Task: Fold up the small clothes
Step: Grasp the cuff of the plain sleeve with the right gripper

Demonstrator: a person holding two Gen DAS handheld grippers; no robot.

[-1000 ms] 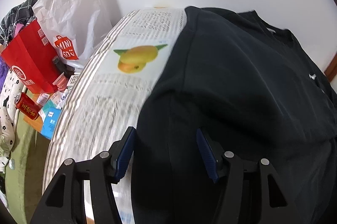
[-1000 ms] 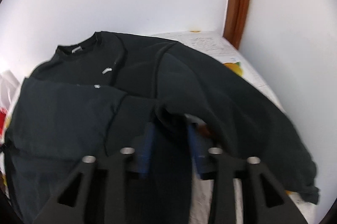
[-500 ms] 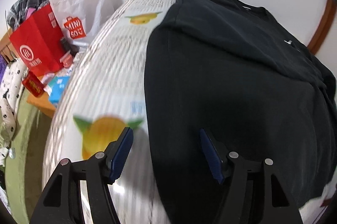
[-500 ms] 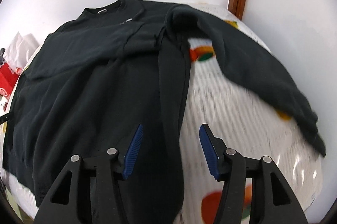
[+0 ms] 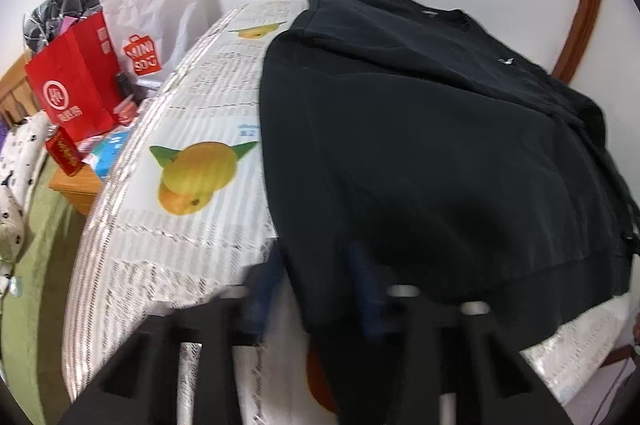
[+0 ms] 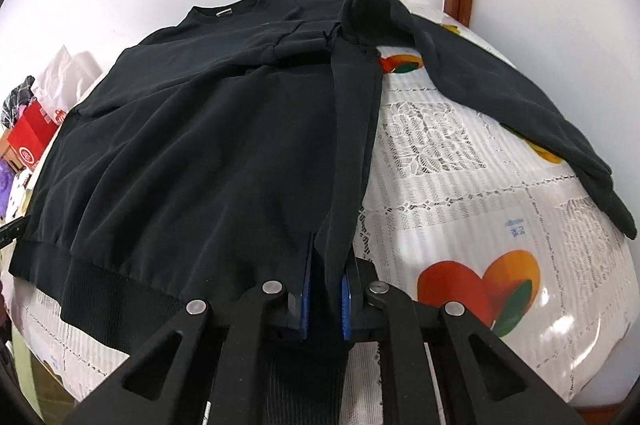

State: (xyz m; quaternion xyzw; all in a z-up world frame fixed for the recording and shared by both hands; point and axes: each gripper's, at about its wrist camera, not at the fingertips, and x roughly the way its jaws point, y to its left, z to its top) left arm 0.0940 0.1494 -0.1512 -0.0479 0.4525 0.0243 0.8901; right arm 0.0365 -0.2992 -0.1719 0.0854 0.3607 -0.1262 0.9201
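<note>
While both views show the black sweatshirt (image 6: pixel 208 129), only one shows its outstretched sleeve (image 6: pixel 520 113).

In the left wrist view the left tool (image 5: pixel 316 289) is smeared by motion blur; its blue pads are faint and the black sweatshirt (image 5: pixel 420 153) hem drapes over them, hiding the contact. In the right wrist view the sweatshirt's hem runs off the bottom edge behind the right tool (image 6: pixel 325 299). The red bag (image 6: pixel 30 139) is cut by the left rim.
</note>
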